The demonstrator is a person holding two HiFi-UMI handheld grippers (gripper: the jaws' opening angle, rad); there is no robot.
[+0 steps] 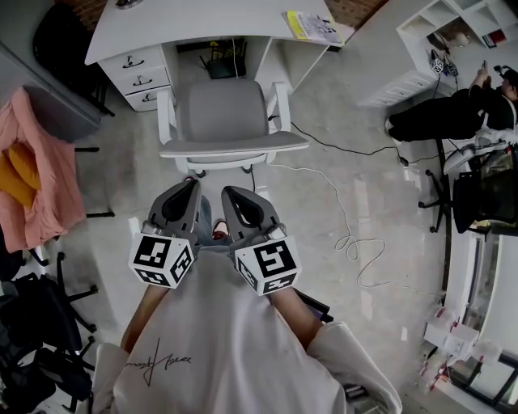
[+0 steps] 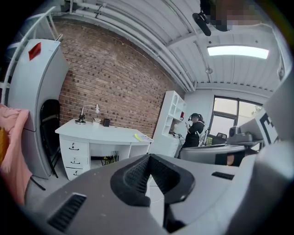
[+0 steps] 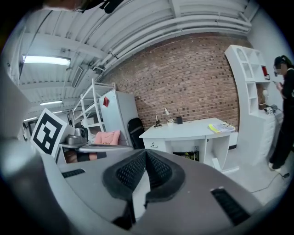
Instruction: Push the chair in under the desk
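Left gripper and right gripper, jaws closed and empty, just short of chair: an off-centre shove risks swivelling it, clipping the counter drawers ahead of the jaws.

Office: white desk, grey chair, brick wall, shelving.

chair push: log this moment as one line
phase: pre-contact | chair: out from desk, untouched | left gripper: shut, empty | right gripper: shut, empty
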